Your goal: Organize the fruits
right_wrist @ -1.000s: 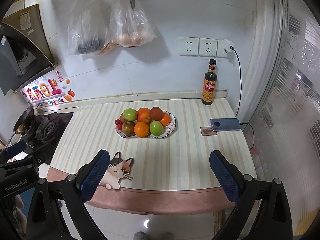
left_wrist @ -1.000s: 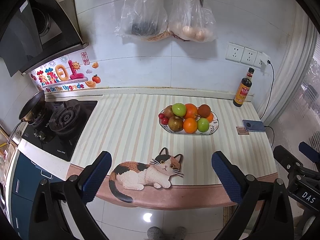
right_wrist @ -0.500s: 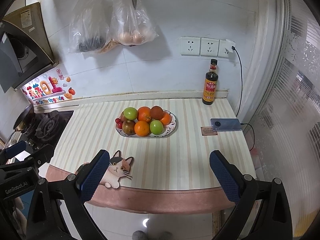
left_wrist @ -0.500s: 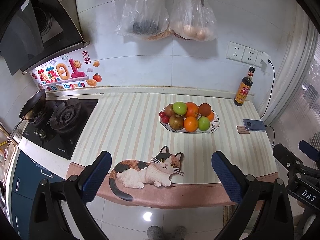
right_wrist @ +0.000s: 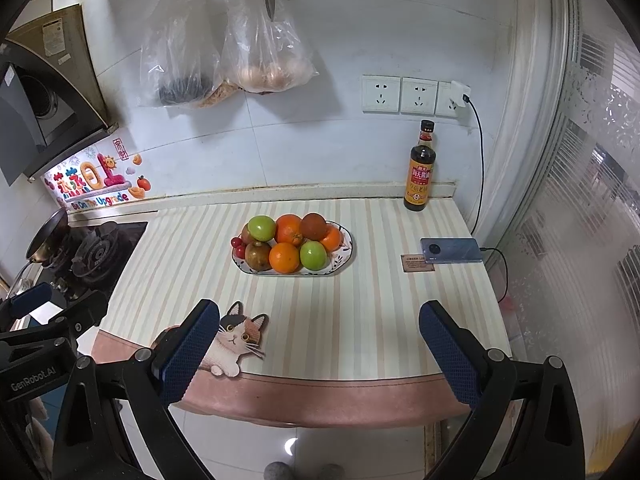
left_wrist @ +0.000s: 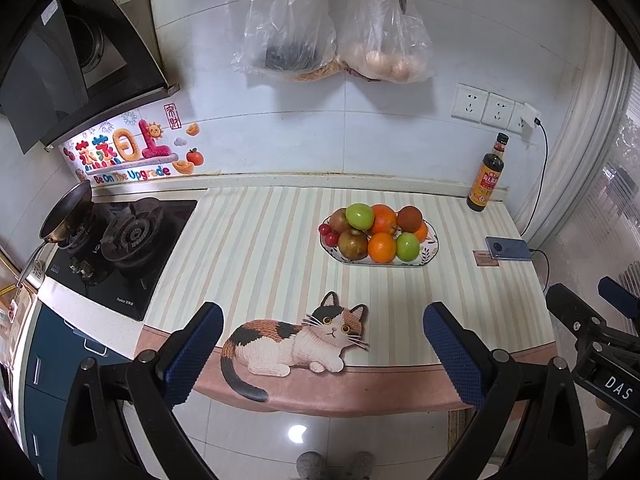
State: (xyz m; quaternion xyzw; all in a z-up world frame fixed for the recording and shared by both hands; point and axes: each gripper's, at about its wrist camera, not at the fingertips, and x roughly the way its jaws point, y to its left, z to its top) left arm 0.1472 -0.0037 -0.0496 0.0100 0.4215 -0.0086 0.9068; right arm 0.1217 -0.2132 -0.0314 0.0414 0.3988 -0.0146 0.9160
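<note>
White-tiled kitchen wall backs a counter covered by a striped mat (left_wrist: 256, 256) with a pink front border and a printed calico cat (left_wrist: 296, 340).

From the left wrist camera, the left gripper (left_wrist: 324, 344) hangs in front of the counter's near edge with its blue-padded jaws spread wide, nothing between them. An oval fruit plate (left_wrist: 430, 250) sits on the mat toward the back right, well apart from the gripper. It is piled with two green apples (left_wrist: 360, 216), several oranges (left_wrist: 381, 247), two brownish-red fruits and small red cherries (left_wrist: 326, 230) at its left end. A dark sauce bottle (left_wrist: 486, 180) stands upright against the back ledge to the plate's right, and a phone (left_wrist: 508, 248) lies flat near the counter's right edge, plugged into a cable. A gas hob (left_wrist: 120, 248) with a small pan (left_wrist: 66, 216) lies to the left. Two clear plastic bags (left_wrist: 332, 32) and red-handled scissors hang on the wall above. Part of the right gripper shows at the right edge.

From the right wrist camera, the right gripper (right_wrist: 320, 344) is likewise spread wide and empty, poised before the counter's front edge. The fruit plate (right_wrist: 346, 254) sits ahead near the mat's middle, untouched, with the bottle (right_wrist: 420, 168) behind it to the right and the phone (right_wrist: 452, 250) beside a small brown card (right_wrist: 416, 262). The left gripper's body appears at the lower left.
</note>
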